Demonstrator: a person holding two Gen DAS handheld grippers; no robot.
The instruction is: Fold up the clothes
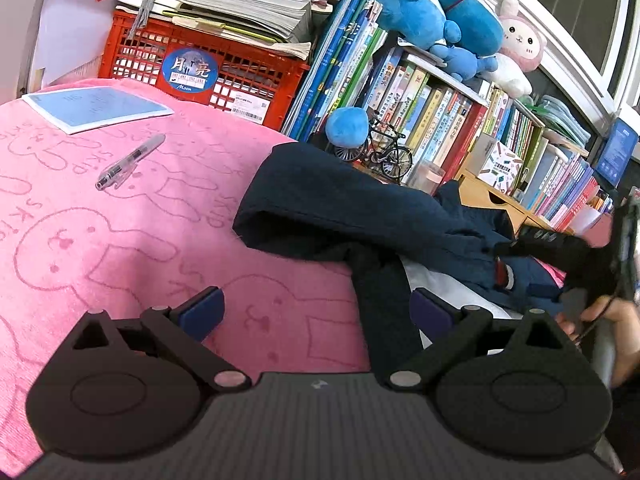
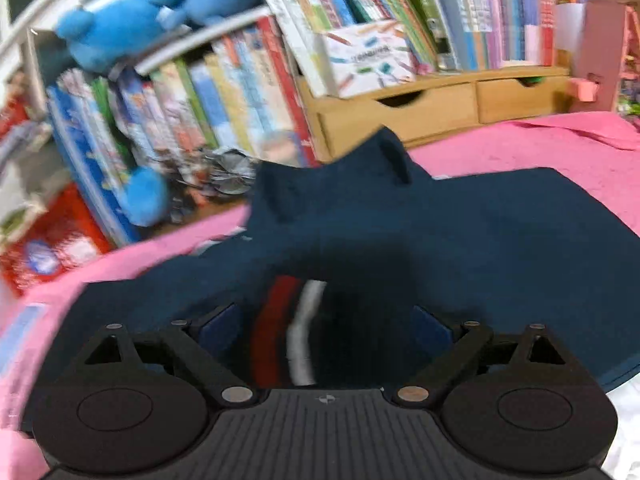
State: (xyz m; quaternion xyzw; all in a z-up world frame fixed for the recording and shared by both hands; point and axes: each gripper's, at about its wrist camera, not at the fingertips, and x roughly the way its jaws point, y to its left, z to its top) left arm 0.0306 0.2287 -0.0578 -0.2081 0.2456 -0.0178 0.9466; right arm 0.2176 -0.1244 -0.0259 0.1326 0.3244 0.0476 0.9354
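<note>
taking the navy garment [image 1: 320, 200] as the landmark: far to its left on the pink towel [image 1: 120, 240] covering the bench lie a blue booklet [image 1: 96, 106] and a pen [image 1: 130, 162], well apart from the cloth, so they leave you folding room. your left tool [image 1: 316, 312] sits just left of the garment's near edge, its fingers spread and holding nothing; one finger is over bare towel, the other over dark cloth and a white layer beneath it, which looks placed to take that edge. the garment itself lies rumpled, one sleeve [image 1: 288, 184] flopped leftward, not yet a neat fold. your right tool [image 2: 326, 332] is at its right part, fingers apart around a red-and-white striped cuff [image 2: 292, 332], cloth bunched between them, likely to lift or release it; motion blur hides which
</note>
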